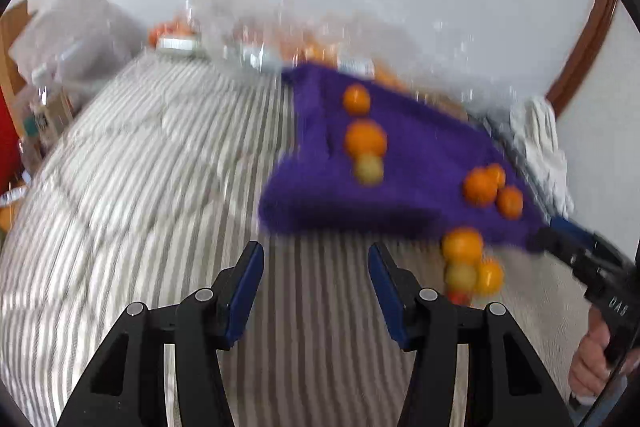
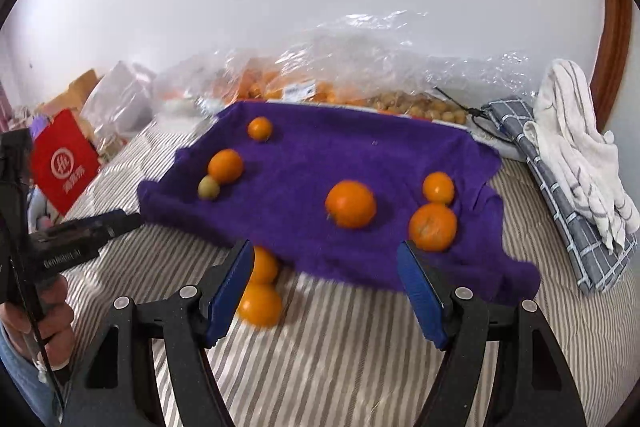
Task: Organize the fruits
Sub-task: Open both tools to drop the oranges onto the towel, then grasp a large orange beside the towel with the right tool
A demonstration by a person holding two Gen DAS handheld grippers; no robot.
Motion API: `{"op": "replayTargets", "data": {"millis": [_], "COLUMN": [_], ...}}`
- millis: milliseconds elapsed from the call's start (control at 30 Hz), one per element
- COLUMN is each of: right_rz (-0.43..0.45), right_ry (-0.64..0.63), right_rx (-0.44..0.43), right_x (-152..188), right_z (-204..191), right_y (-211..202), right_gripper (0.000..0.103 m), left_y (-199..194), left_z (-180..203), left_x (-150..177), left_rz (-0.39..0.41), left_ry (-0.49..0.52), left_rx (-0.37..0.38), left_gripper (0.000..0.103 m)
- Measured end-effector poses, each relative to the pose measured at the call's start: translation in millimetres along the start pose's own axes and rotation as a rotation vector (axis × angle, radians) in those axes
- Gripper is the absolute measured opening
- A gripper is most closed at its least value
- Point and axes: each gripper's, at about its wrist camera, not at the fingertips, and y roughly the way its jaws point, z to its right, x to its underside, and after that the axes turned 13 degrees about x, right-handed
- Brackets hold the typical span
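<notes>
**Both sets of fingers apart above the striped bed, fruit ahead on the purple towel**

I see my left gripper [image 1: 316,287] with its blue-padded fingers spread wide and nothing between them, only the striped bed cover [image 1: 140,187] below. The purple towel [image 1: 400,155] lies ahead and to the right of these fingers, clear of them. A small cluster of oranges [image 1: 464,247] sits off the towel's near edge on the bed, just right of my right-hand finger; this view is blurred, so I cannot tell whether it touches the pad.

My right gripper [image 2: 326,287] also stands with fingers apart and holds nothing. Two oranges [image 2: 260,291] lie on the bed cover just at the left finger [image 2: 232,283], partly hidden behind it. On the towel, one orange [image 2: 433,227] sits right above the tip of the right finger, another smaller one [image 2: 438,187] behind it, and a large orange [image 2: 350,203] lies ahead between the two fingers, well beyond their tips. Farther left on the towel, an orange touches a small greenish fruit [image 2: 208,187], and one more orange [image 2: 260,128] lies near the far edge.
</notes>
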Motion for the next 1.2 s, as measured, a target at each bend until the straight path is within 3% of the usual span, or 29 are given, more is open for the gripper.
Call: {"op": "replayTargets", "data": {"millis": [133, 233, 633, 900, 1067, 1200], "right_rz": [-0.024, -0.041, -0.08, -0.136, -0.126, -0.103], "right_ry": [-0.03, -0.032, -0.03, -0.11, -0.153, -0.155], "right_rx": [0.007, -0.001, -0.047, -0.044, -0.077, -0.09], "right_x": [14.2, 22.2, 37.1, 35.5, 34.9, 36.7], "right_z": [-11.4, -16.3, -33.0, -43.0, -48.3, -46.7], "right_y": [-4.1, -4.4, 8.5, 35.9, 43.9, 41.0], "right_gripper": [0.057, 0.056, 0.056, 0.056, 0.037, 0.035], "left_y": [-10.0, -9.2, -10.8, -10.7, -12.4, -14.0], "left_z": [2.0, -3.7, -9.8, -9.2, -13.8, -16.8], "left_x": [12.7, 15.2, 13.5, 12.7, 11.1, 11.3], "left_rz": [-0.002, -0.028, -0.015, -0.007, 0.008, 0.018], "left_ry": [0.057, 0.039, 0.023, 0.02, -0.007, -0.023], "left_rx": [-0.079, -0.121, -0.096, -0.098, -0.077, -0.06], "left_gripper": [0.052, 0.052, 0.055, 0.057, 0.057, 0.057]}}
